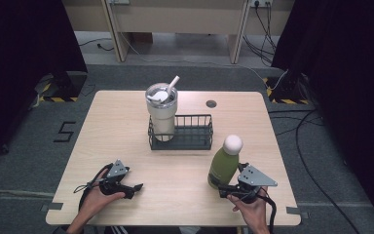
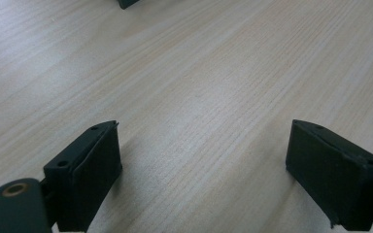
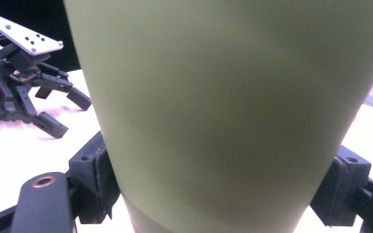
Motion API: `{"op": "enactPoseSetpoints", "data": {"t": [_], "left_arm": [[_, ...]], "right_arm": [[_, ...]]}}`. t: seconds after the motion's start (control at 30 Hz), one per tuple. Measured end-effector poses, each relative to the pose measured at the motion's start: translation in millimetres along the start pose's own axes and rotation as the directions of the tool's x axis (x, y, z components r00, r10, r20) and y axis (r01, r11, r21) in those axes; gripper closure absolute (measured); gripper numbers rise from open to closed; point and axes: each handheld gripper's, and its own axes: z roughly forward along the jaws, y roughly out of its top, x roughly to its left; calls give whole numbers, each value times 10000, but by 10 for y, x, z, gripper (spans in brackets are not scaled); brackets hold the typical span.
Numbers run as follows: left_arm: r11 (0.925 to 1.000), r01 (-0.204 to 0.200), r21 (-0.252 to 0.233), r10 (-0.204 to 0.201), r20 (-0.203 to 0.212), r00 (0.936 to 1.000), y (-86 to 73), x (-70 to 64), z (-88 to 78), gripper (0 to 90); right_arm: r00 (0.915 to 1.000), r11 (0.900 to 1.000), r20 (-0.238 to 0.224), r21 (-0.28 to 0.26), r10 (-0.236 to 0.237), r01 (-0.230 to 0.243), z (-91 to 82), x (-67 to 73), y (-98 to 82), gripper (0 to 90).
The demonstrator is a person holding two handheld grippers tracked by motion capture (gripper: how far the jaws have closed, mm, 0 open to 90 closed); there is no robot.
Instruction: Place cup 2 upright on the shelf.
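1. Green bottle (image 1: 224,165) with its white cap sits near the front right of the table, and my right gripper (image 1: 222,190) has its jaws closed on the lower body. In the right gripper view the green wall (image 3: 223,107) presses against both pads. The bottle leans a little in the high view, and I cannot tell whether its base rests on the wood or is just clear of it.

2. My left gripper (image 1: 137,186) rests low at the front left with its jaws spread wide and nothing between them; its own view looks along bare wood (image 2: 213,87).

3. As I judge it, the grasp is made and the carry is what remains. The likely place for the bottle is the black wire basket (image 1: 195,139) at the table's middle, though that is only my reading.

4. Beyond the bottle, the stretch of table (image 1: 175,170) toward the basket is free of things, so a forward, leftward path looks open.

5. Inside the basket, the cream tumbler (image 1: 161,117) with lid and straw stands in the left part, leaving the right part free. I would need height to clear the wire rim.

6. Edges: the bottle starts close to the front edge and fairly near the right edge, so I should move inward.
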Motion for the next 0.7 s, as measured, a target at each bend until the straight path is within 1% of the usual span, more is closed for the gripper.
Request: {"op": "enactPoseSetpoints", "data": {"t": [0.03, 0.13, 0.23, 0.33, 0.53, 0.7], "left_arm": [[10000, 0, -2, 0, -1, 10000, 0, 0, 0, 118], [10000, 5, 3, -5, -3, 10000, 0, 0, 0, 118], [10000, 15, 3, -15, -5, 10000, 0, 0, 1, 116], [10000, 11, 3, -11, -4, 10000, 1, 1, 1, 116], [10000, 12, 8, -12, -3, 10000, 1, 1, 1, 116], [10000, 10, 6, -10, -2, 10000, 1, 1, 1, 116]], "right_arm": [[10000, 10000, 21, -32, -51, 51, 2, -15, 15, 208], [9999, 10000, 108, -14, 97, -97, 5, -60, 57, 209], [9997, 10000, 244, 27, 27, -28, 3, -98, 103, 209], [9995, 10000, 299, -54, 23, -21, 11, -120, 155, 209], [9994, 9999, 339, -34, -101, 103, 63, -150, 279, 209], [9994, 9999, 318, -99, -97, 101, 126, -187, 382, 209]]}}
